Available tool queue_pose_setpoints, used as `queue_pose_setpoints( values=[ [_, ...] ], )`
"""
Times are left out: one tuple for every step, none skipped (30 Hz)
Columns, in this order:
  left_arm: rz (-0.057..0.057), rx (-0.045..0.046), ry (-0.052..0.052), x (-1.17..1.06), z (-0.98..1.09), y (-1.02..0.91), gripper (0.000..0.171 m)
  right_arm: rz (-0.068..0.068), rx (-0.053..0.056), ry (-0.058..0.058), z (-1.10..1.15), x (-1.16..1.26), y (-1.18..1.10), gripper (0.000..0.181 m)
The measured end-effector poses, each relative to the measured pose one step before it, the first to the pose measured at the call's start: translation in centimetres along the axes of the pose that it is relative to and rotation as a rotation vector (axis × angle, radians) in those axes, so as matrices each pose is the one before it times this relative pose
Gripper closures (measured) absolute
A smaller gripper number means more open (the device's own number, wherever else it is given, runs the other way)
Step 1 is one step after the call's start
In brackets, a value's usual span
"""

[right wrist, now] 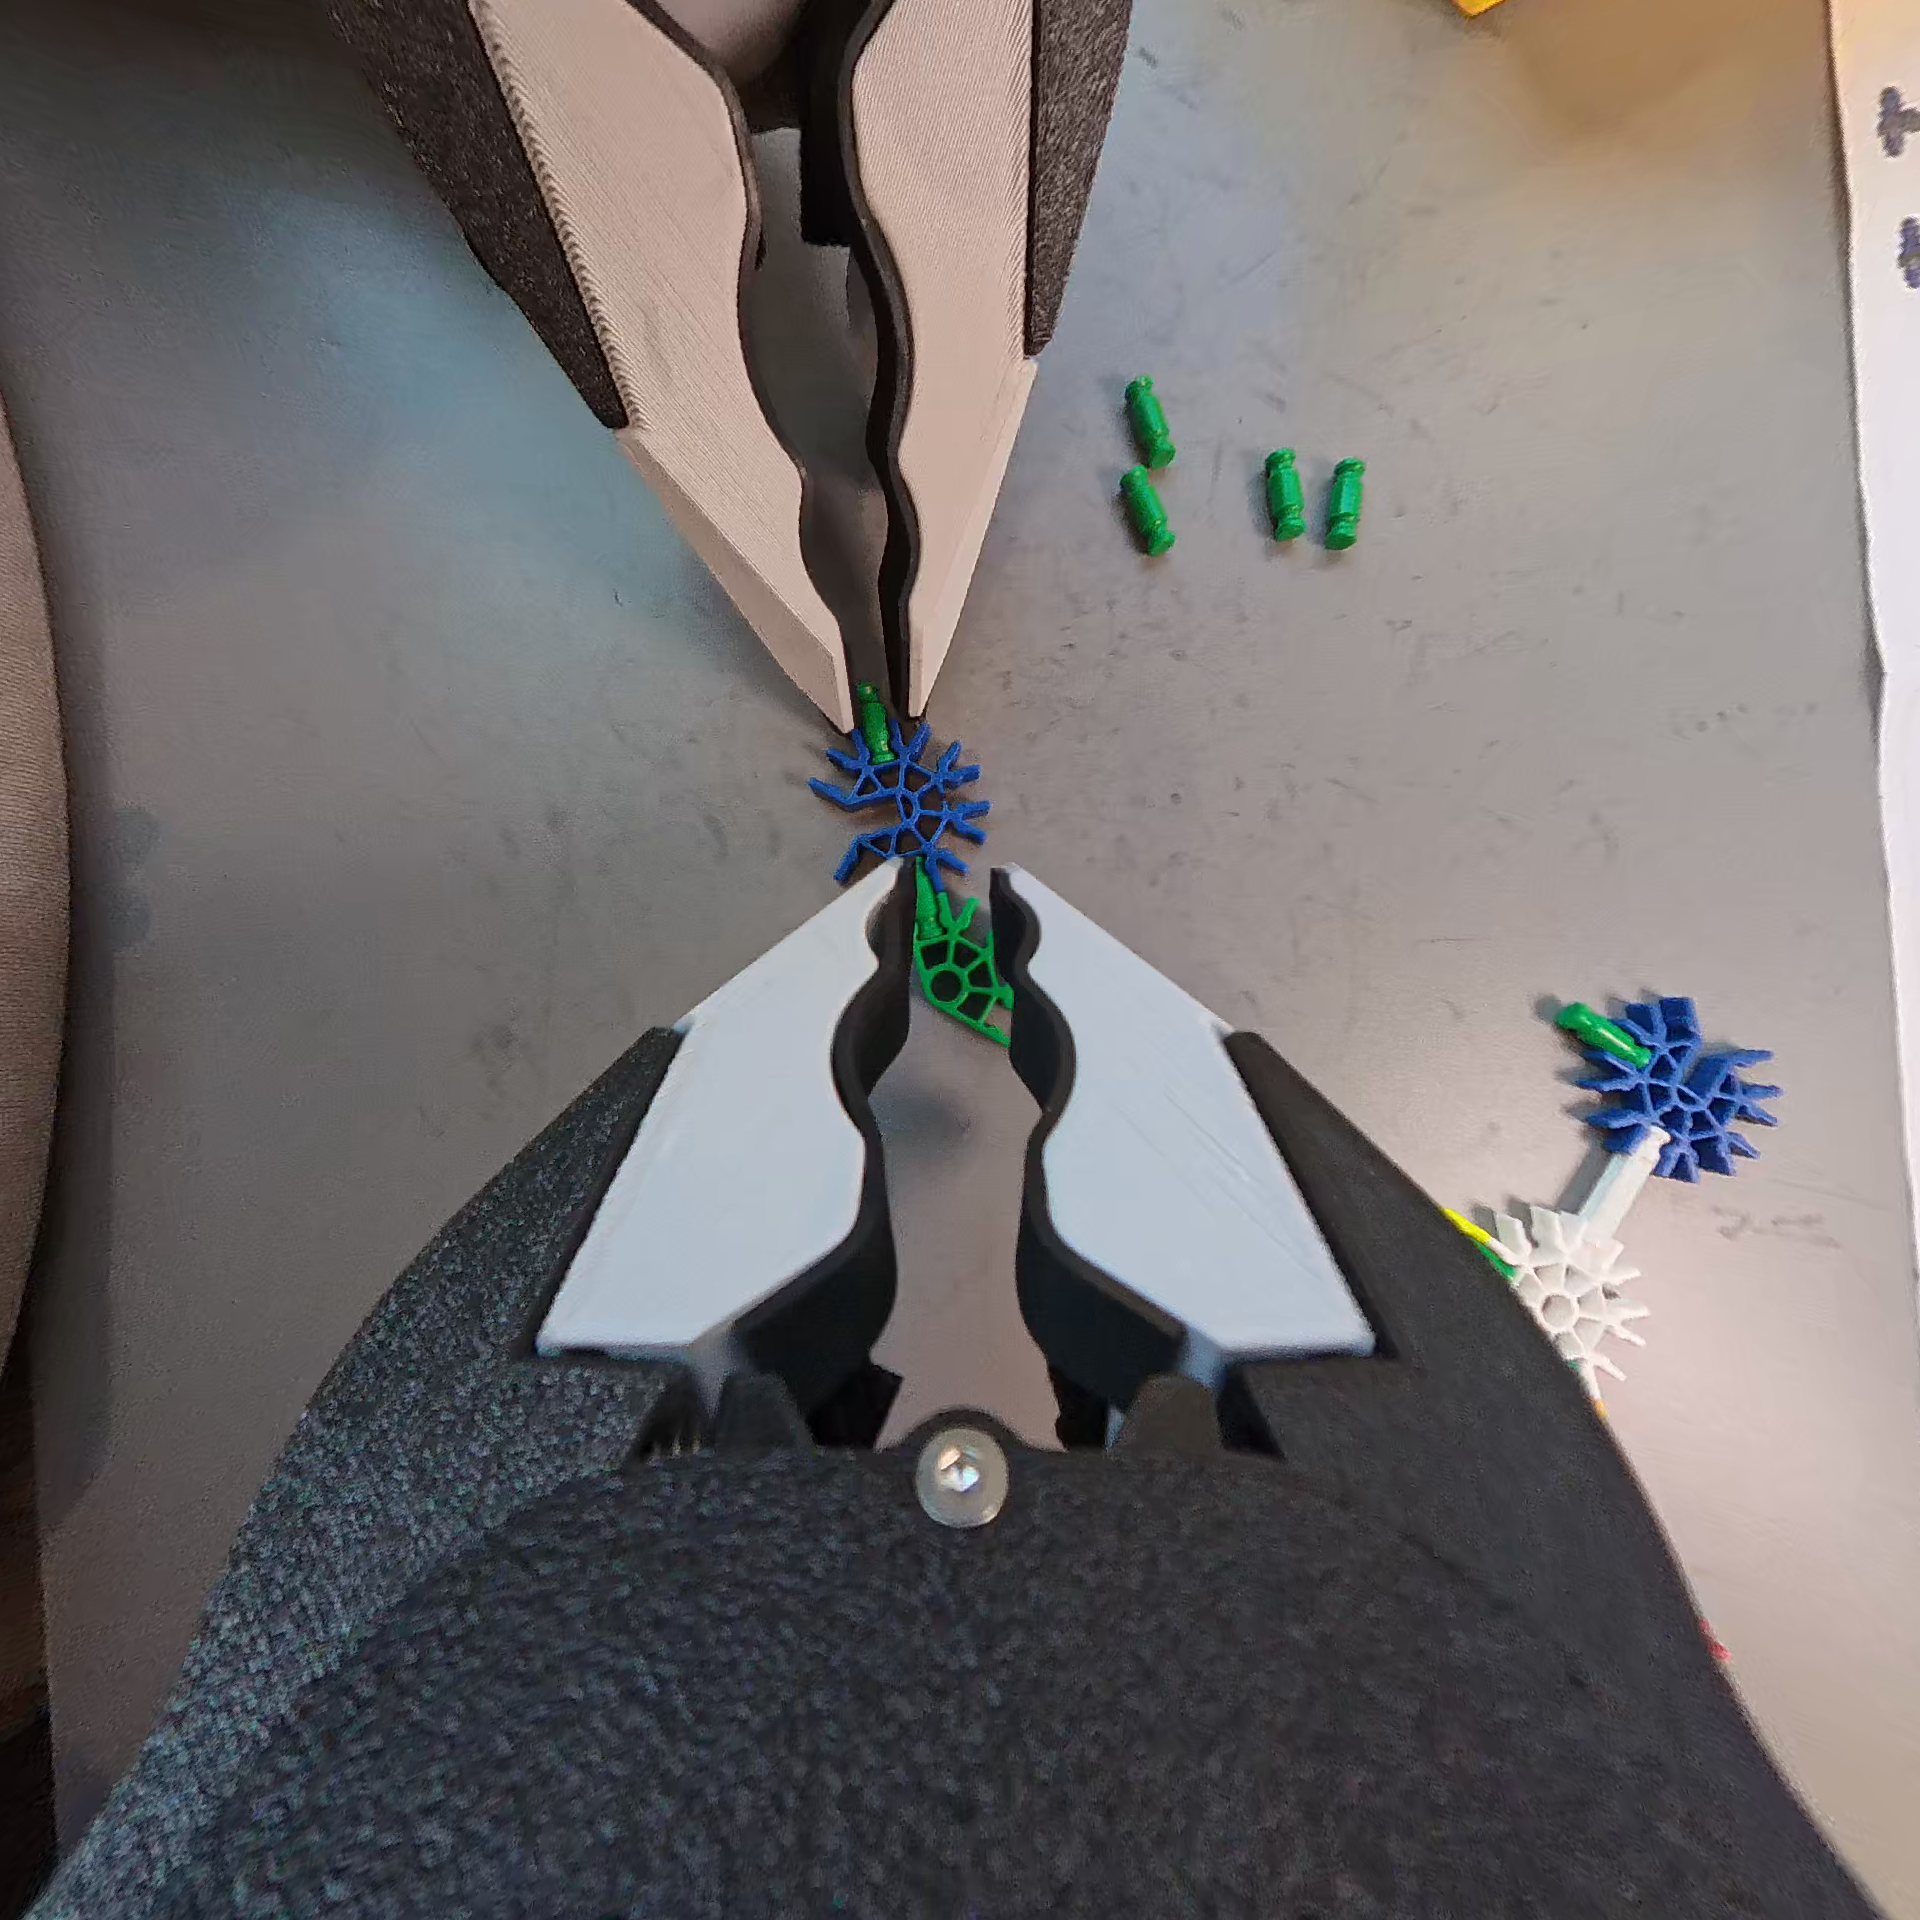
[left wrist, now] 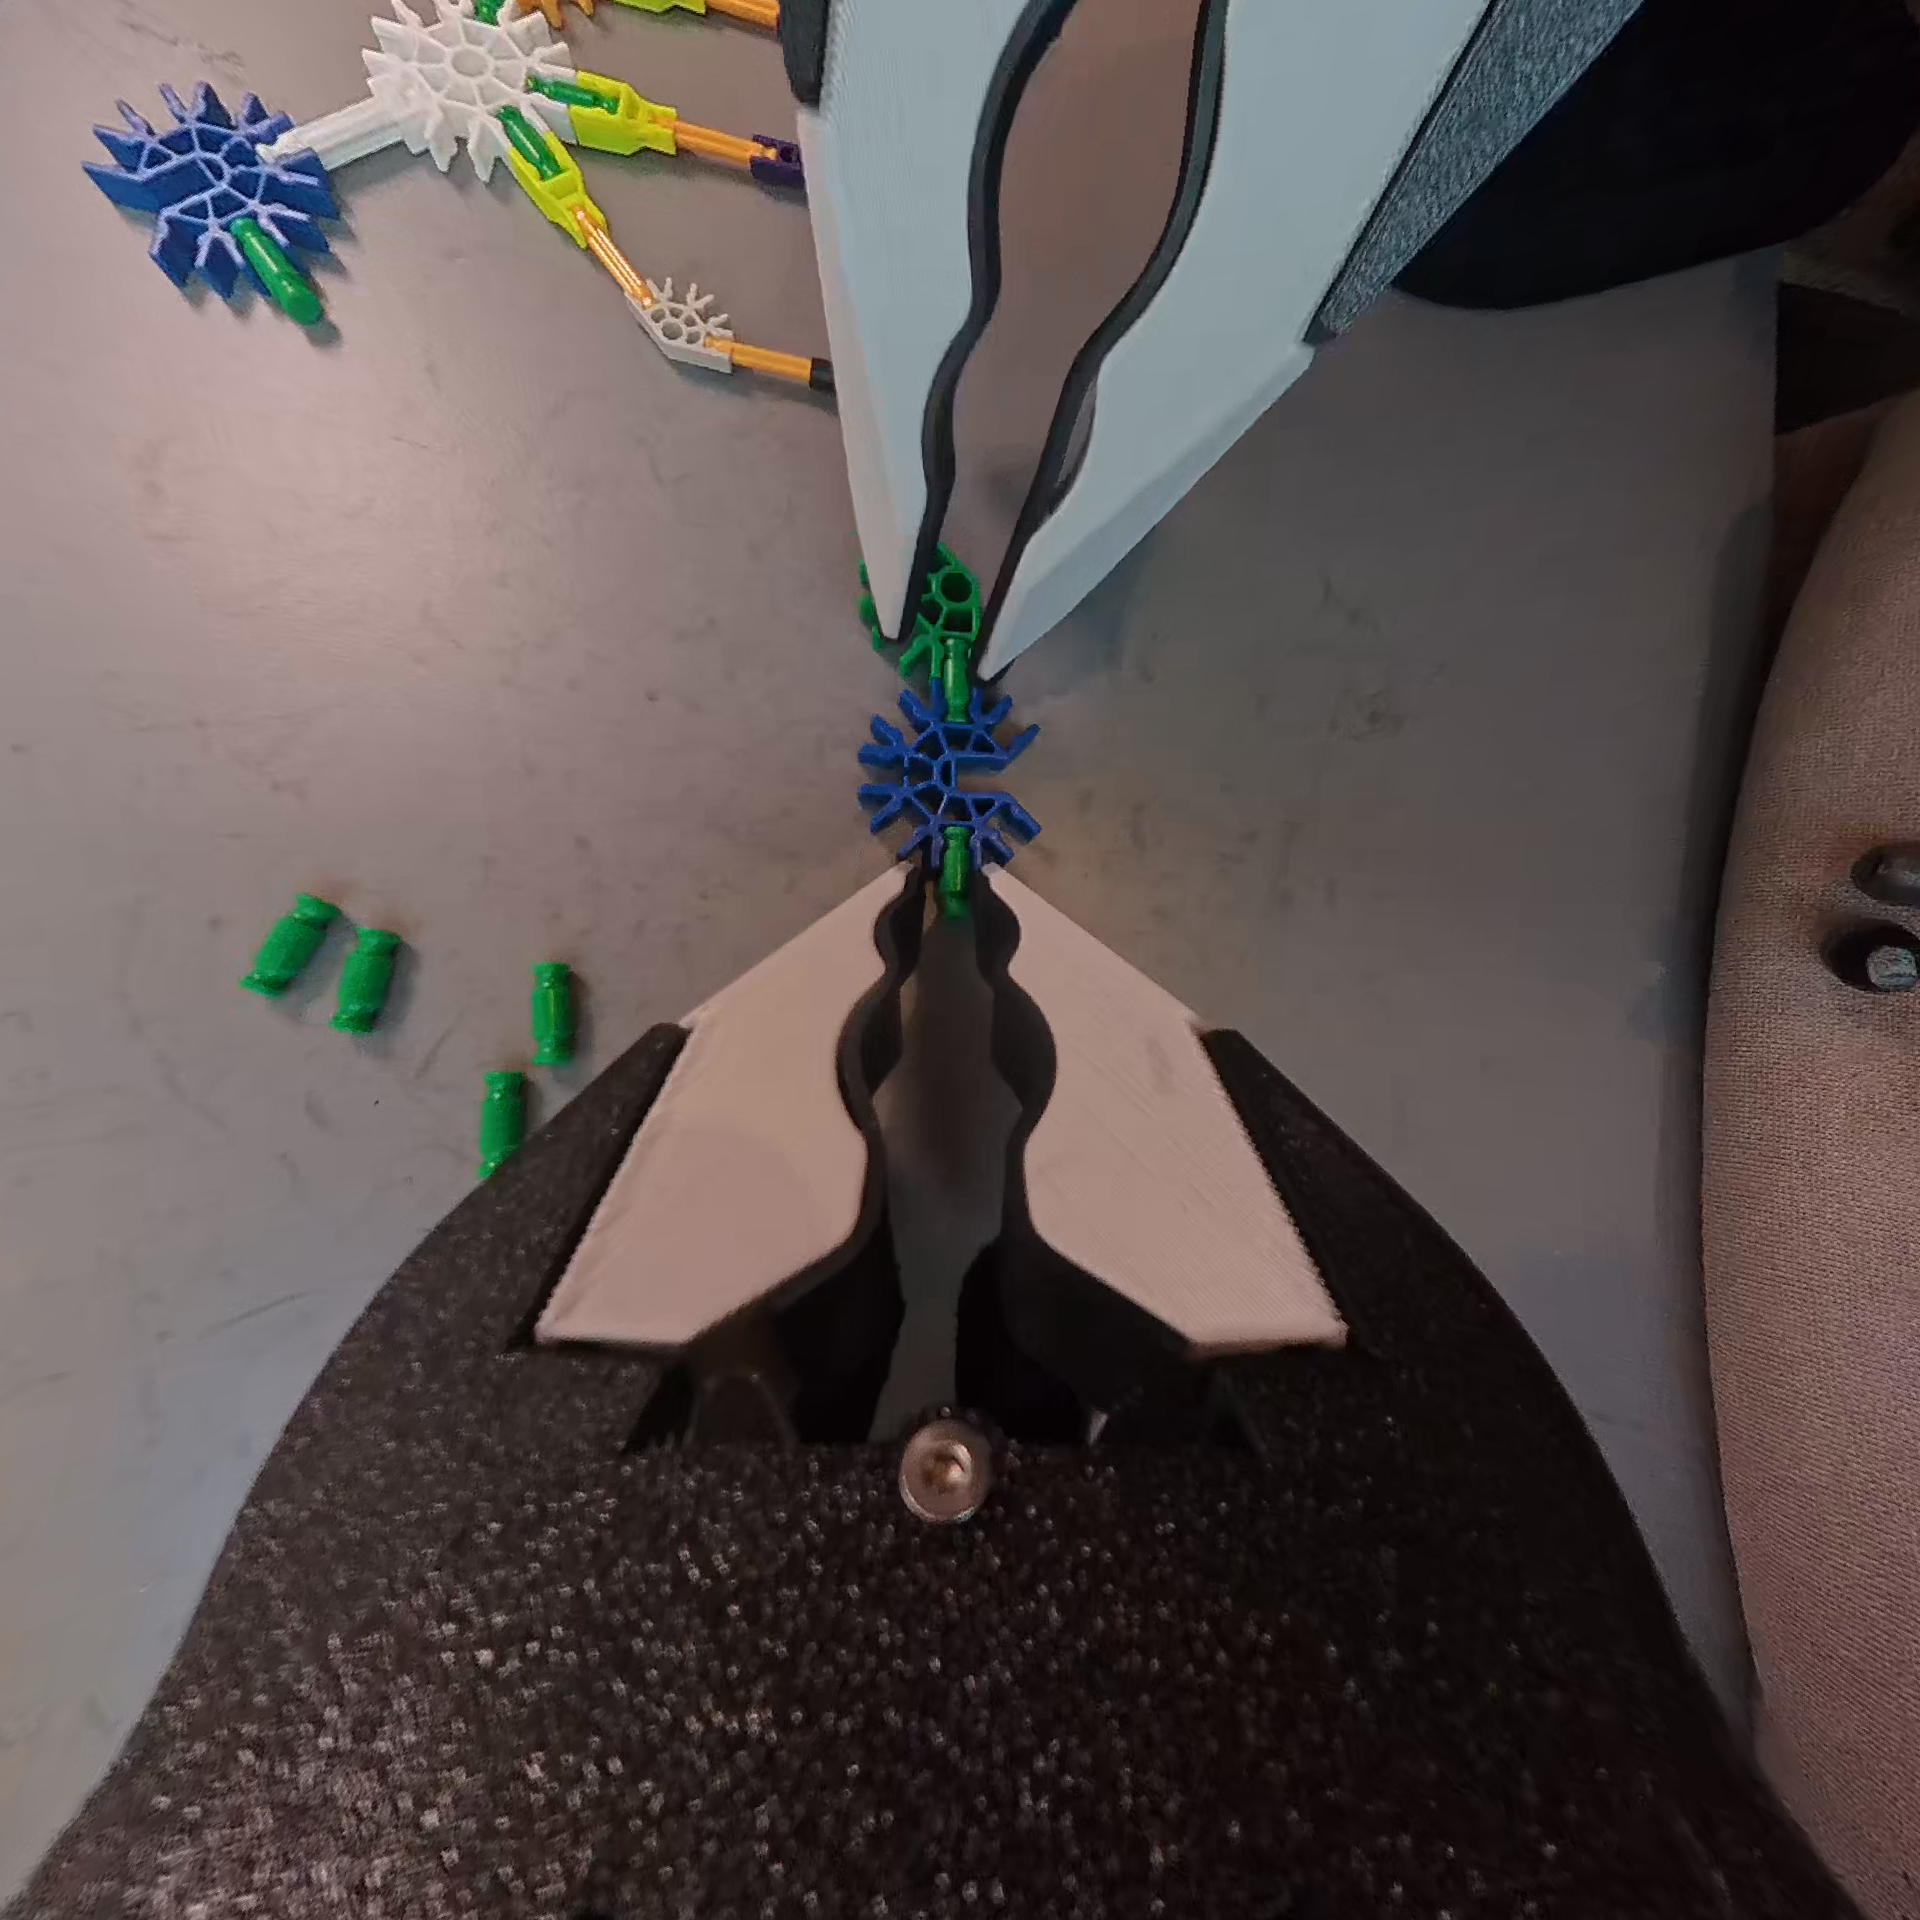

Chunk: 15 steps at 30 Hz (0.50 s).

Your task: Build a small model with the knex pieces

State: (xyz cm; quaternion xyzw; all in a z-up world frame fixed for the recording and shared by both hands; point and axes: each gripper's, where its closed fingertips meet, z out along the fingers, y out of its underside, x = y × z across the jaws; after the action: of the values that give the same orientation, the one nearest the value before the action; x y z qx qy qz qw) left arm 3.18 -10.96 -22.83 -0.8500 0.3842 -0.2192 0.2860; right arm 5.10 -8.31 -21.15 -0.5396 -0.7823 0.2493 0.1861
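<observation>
Two grippers meet tip to tip over a grey table [left wrist: 416, 644]. From the left wrist view, the left gripper [left wrist: 948, 883] has its beige fingers pinched nearly together on a short green rod [left wrist: 954, 878] that sticks out of a blue snowflake connector [left wrist: 943, 774]. Opposite it, the pale-blue right gripper [left wrist: 940, 649] reaches in from above, its tips either side of a green connector [left wrist: 948, 608] joined to the blue one by a second rod. That little chain runs straight along the line between the two grippers. Four loose green rods [left wrist: 364, 977] lie to the left, and a larger built assembly [left wrist: 457, 88] sits far up-left.

From the right wrist view, the right gripper [right wrist: 948, 883] stands narrowly parted around the green connector [right wrist: 961, 977]; whether it grips is unclear. Beyond, the left gripper [right wrist: 876, 712] clamps the far rod [right wrist: 871, 717].
</observation>
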Motion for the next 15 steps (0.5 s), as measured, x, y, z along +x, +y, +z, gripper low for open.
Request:
queue_pose_setpoints(
  values=[
    [0.0035,-0.00175,-0.0024,-0.044,-0.010,0.024,0.164,0.0003,0.0091,0.0032,-0.264,0.154,0.053,0.163],
    [0.0020,-0.00008,-0.0008,-0.038,-0.005,0.018,0.165,-0.0085,-0.0066,0.0000,-0.144,0.090,0.274,0.157],
    [-0.0013,0.00157,0.0027,-0.002,0.004,-0.010,0.165,-0.0102,-0.0155,0.0009,-0.006,0.101,0.395,0.152],
    [-0.0026,0.00153,0.0037,0.000,-0.005,-0.005,0.165,-0.0104,-0.0176,0.0002,0.121,0.074,0.398,0.145],
    [-0.0019,0.00106,0.0030,-0.006,-0.012,0.007,0.165,-0.0111,-0.0143,-0.0013,0.219,0.022,0.329,0.140],
    [-0.0007,0.00079,0.0017,-0.003,-0.015,0.005,0.165,-0.0088,-0.0063,0.0005,0.258,0.029,0.172,0.139],
    [0.0022,0.00120,-0.0003,-0.030,-0.048,-0.017,0.165,-0.0026,0.0014,-0.0003,0.251,0.045,0.017,0.139],
    [0.0053,0.00323,0.0004,-0.001,-0.092,-0.046,0.164,0.0024,0.0025,-0.0080,0.242,-0.048,-0.024,0.140],
    [0.0069,0.00830,0.0053,0.056,-0.190,-0.137,0.163,0.0017,0.0005,-0.0129,0.193,-0.108,-0.017,0.142],
    [0.0066,0.01476,0.0059,0.025,-0.318,-0.232,0.161,0.0007,0.0047,-0.0164,0.064,-0.134,-0.111,0.146],
    [0.0057,0.01828,-0.0016,-0.140,-0.450,-0.300,0.159,-0.0062,-0.0017,-0.0123,0.027,-0.104,-0.016,0.149],
    [0.0045,0.01907,-0.0122,-0.373,-0.554,-0.287,0.158,-0.0085,-0.0022,-0.0114,0.018,-0.115,-0.021,0.155],
    [0.0025,0.01864,-0.0229,-0.618,-0.632,-0.226,0.157,-0.0067,-0.0029,-0.0090,0.021,-0.098,-0.023,0.158],
    [0.0011,0.01721,-0.0307,-0.837,-0.661,-0.131,0.157,-0.0023,-0.0038,-0.0063,0.036,-0.024,-0.025,0.159],
    [0.0007,0.01303,-0.0324,-0.944,-0.648,0.001,0.156,-0.0017,-0.0040,-0.0059,0.021,-0.004,-0.020,0.159]
  ],
)
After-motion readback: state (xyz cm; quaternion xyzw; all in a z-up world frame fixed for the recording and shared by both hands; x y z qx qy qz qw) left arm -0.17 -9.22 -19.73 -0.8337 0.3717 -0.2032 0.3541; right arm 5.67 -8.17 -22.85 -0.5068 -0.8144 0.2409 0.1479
